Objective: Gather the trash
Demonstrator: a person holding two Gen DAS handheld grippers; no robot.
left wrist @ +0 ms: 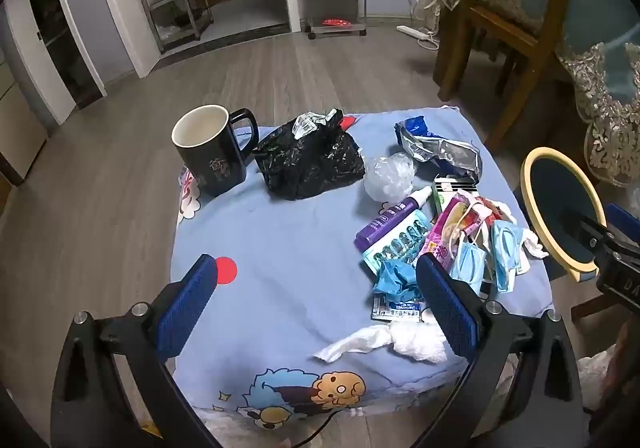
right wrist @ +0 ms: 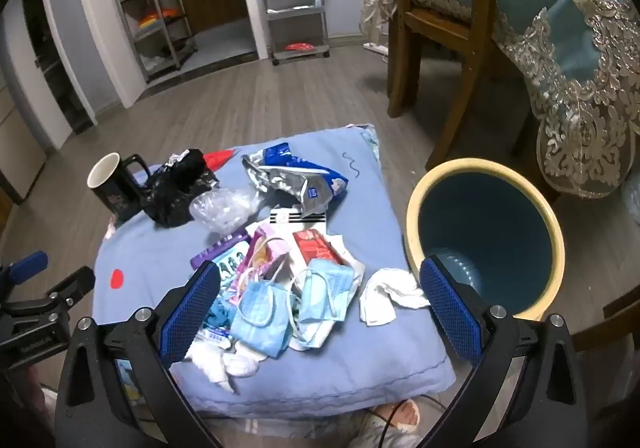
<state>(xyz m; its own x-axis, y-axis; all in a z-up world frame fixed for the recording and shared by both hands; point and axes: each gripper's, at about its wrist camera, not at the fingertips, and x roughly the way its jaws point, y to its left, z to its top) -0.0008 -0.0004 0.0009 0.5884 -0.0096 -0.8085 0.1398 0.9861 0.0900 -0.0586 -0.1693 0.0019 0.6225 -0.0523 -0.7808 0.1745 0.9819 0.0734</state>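
Note:
A heap of trash lies on a blue cloth-covered cushion (left wrist: 280, 240): blue face masks (right wrist: 264, 312), a white tissue (right wrist: 384, 292), a red packet (right wrist: 316, 246), a silver-blue foil bag (right wrist: 292, 176), clear crumpled plastic (right wrist: 224, 208) and a black plastic bag (left wrist: 308, 160). To the cushion's right stands a blue bin with a cream rim (right wrist: 484, 236). My left gripper (left wrist: 316, 304) hovers open over the cushion's near side, its right finger beside a blue glove (left wrist: 396, 280). My right gripper (right wrist: 320, 312) is open above the masks, nothing held.
A black mug (left wrist: 212, 152) stands at the cushion's far left. A wooden chair (right wrist: 436, 28) and a lace-trimmed table cloth (right wrist: 580, 96) rise behind the bin. Metal shelves (right wrist: 160, 8) line the far wall across the wooden floor.

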